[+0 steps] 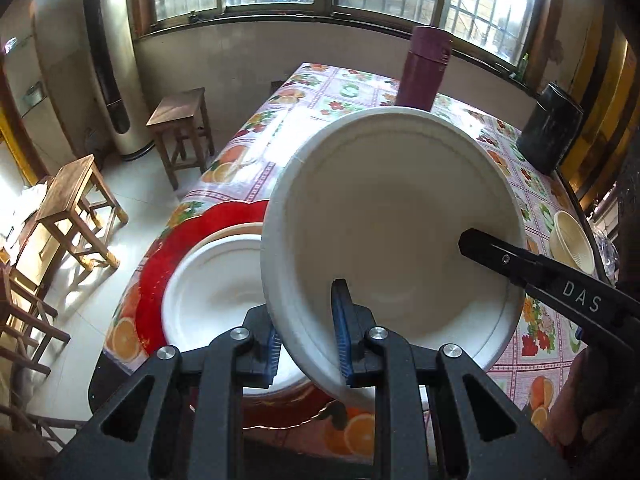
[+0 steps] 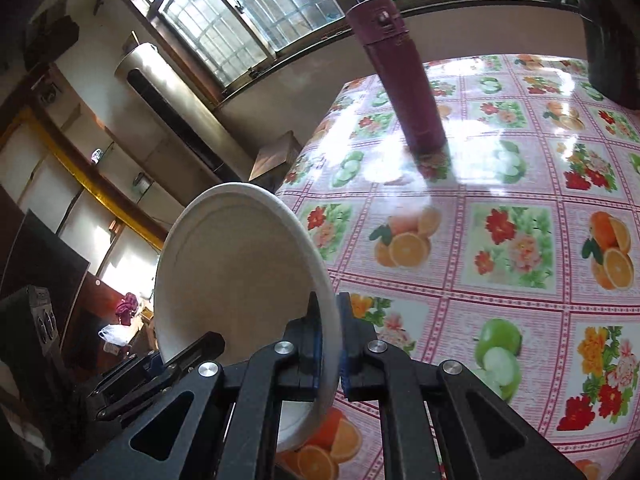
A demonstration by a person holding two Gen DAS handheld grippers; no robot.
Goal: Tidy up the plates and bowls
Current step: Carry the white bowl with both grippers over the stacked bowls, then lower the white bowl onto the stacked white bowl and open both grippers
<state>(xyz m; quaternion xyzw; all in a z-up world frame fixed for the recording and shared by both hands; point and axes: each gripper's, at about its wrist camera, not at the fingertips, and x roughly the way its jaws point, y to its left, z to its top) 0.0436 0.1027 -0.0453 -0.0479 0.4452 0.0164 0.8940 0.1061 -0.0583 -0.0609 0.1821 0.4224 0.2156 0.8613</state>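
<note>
So the plate (image 1: 384, 216) is up off the table (image 1: 304, 92), tilted, with the left gripper (image 1: 308, 344) on its near rim and the right gripper (image 2: 330, 344) on its right rim. Below-left of it, a stack of dishes (image 1: 212, 292) sits on the table's near left corner. The flask (image 1: 424, 68) stands farther back – the bowl (image 1: 570, 242) is right, the bin (image 1: 550, 128) far right. Two stools (image 1: 180, 120) stand left of the table.

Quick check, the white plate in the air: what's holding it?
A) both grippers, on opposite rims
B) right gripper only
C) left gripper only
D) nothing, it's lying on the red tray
A: the left gripper clamps the plate at its near rim while the right gripper is shut on the other rim; its finger reaches in over the plate in the left wrist view, and the plate hangs tilted above the red tray.
</note>
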